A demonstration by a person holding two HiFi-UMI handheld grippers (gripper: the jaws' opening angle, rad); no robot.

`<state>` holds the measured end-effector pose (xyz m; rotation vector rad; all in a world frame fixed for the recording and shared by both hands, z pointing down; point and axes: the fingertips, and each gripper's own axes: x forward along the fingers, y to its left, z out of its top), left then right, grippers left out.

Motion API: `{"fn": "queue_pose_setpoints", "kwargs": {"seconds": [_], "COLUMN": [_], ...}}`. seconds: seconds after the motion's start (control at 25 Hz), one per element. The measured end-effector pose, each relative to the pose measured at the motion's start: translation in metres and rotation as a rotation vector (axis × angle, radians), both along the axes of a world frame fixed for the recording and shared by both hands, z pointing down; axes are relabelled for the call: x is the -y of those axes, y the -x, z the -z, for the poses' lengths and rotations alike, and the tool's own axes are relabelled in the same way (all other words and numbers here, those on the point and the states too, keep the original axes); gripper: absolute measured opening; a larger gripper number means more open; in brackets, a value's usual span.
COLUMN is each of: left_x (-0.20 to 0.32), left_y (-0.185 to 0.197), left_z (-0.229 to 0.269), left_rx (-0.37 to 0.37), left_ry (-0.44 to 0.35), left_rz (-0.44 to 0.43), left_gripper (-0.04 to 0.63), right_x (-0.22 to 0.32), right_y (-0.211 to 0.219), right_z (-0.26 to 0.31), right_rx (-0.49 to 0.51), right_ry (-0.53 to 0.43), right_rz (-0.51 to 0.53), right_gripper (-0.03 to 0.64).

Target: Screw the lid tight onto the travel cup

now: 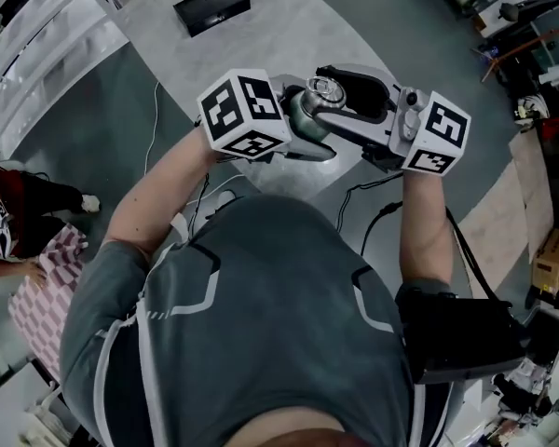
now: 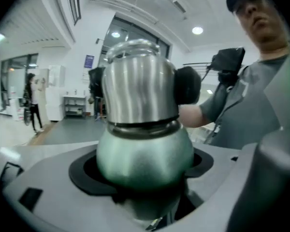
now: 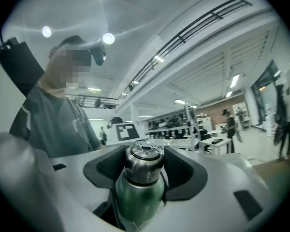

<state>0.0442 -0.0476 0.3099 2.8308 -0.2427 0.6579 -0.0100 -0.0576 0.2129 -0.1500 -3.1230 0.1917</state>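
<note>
As I grip both ends:
left tongs point(image 2: 143, 167) clamp the green travel cup point(image 2: 145, 151), right tongs point(image 3: 145, 172) pinch its steel lid point(image 3: 144, 159).

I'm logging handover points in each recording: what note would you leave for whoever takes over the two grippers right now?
Left gripper: shut on the green body of the travel cup, holding it up in the air.
Right gripper: its pads lie against the steel lid on both sides, so it is shut on the lid.
Done: the lid sits on the cup's neck.
Left: the pictures cannot show whether it is tight; probably turn the lid further until it stops.
</note>
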Motion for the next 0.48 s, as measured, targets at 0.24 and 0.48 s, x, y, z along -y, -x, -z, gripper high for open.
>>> {"fn": "queue_pose_setpoints", "kwargs": {"seconds": [0.24, 0.48], "left_x": [0.039, 0.001], "left_y": [0.019, 0.011], "left_z": [-0.041, -0.005], "left_rx": [0.209, 0.049], "left_ry": [-0.077, -0.077], "left_rz": [0.212, -0.025], "left_gripper": [0.400, 0.400], "right_x": [0.028, -0.009], "right_y": [0.007, 0.000], "right_z": [-0.036, -0.007], "right_rx": [-0.150, -0.068], "right_ry": [-0.012, -0.030], "right_rz": [-0.328, -0.016], "right_gripper": [0.267, 0.314]}}
